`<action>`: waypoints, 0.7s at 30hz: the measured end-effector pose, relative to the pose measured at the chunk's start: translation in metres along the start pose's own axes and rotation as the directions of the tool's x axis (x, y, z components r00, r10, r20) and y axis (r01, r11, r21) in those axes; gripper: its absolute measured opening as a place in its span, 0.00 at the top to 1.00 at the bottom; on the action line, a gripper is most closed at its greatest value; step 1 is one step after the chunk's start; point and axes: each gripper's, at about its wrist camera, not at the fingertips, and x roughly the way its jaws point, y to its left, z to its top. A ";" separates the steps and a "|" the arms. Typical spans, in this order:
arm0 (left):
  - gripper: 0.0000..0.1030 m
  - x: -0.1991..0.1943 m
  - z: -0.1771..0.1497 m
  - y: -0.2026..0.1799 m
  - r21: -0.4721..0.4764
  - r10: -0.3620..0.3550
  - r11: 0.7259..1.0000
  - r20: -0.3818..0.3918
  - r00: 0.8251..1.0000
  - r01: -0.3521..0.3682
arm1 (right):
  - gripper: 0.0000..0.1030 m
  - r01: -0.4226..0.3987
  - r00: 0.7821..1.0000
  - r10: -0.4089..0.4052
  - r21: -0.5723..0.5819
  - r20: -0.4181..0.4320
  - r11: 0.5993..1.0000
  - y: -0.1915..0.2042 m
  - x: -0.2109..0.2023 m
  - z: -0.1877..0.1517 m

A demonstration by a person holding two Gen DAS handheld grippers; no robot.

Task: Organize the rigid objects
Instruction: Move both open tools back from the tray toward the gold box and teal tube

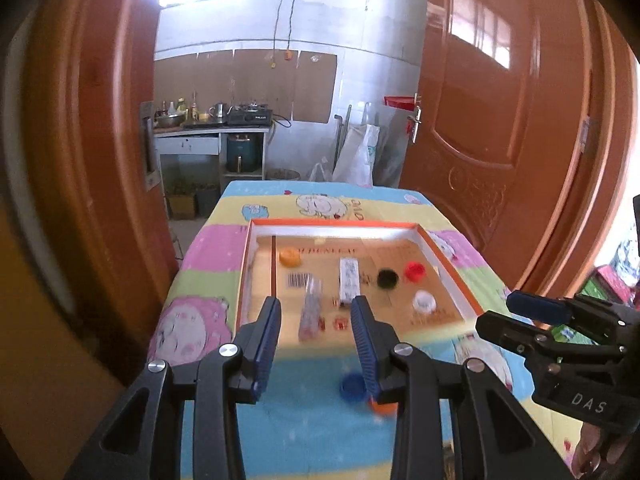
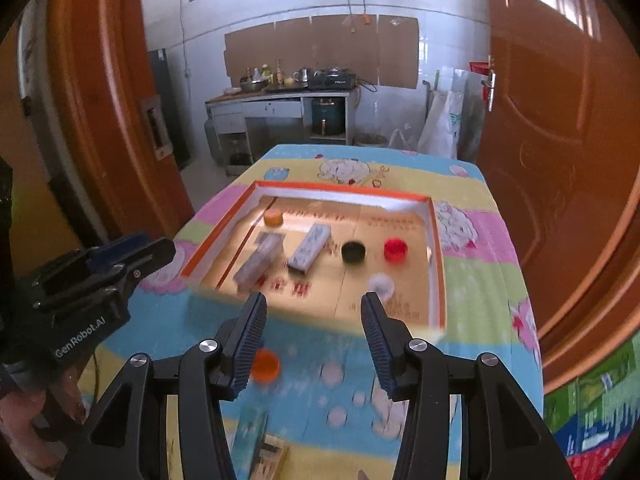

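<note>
The work surface is a table under a cartoon-print cloth point(image 1: 208, 248). On it lies a shallow orange-rimmed box point(image 1: 336, 223) with a cardboard floor, which serves as the collecting tray. Inside the box, from largest to smallest: two long printed packets, one nearer the left wall point(image 2: 258, 262) and one beside it toward the centre point(image 2: 310, 246), then four caps: orange point(image 2: 273, 217) at the far left, black point(image 2: 353, 251) and red point(image 2: 396, 250) side by side, and white point(image 2: 381, 283) nearest the front wall.

Items not yet in the box lie on the cloth in front of it: a small carton point(image 2: 256, 436) near the table edge, an orange cap point(image 2: 265, 366) and a blue cap point(image 1: 353, 386).

Procedure, as judged from this layout: treat the loose caps as the next pickups. Lower one gripper straight over a cap, straddle its rim with both pads, close squarely, lift clear of the box wall, then set it beside the like caps. Keep the two grippers apart to avoid collision. Both views are blurred, so confirm alignment before closing.

Tool state: the left gripper point(image 1: 316, 322) has its jaws partly open, nothing between them, touching nothing. The right gripper point(image 2: 314, 318) stands somewhat wider, likewise empty and clear of all items.
</note>
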 end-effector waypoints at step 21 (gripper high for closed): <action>0.65 -0.067 -0.090 -0.003 -0.024 -0.051 0.998 0.000 0.999 0.051 | 0.51 -0.014 0.994 0.022 0.081 -0.107 0.997 0.028 0.008 -0.133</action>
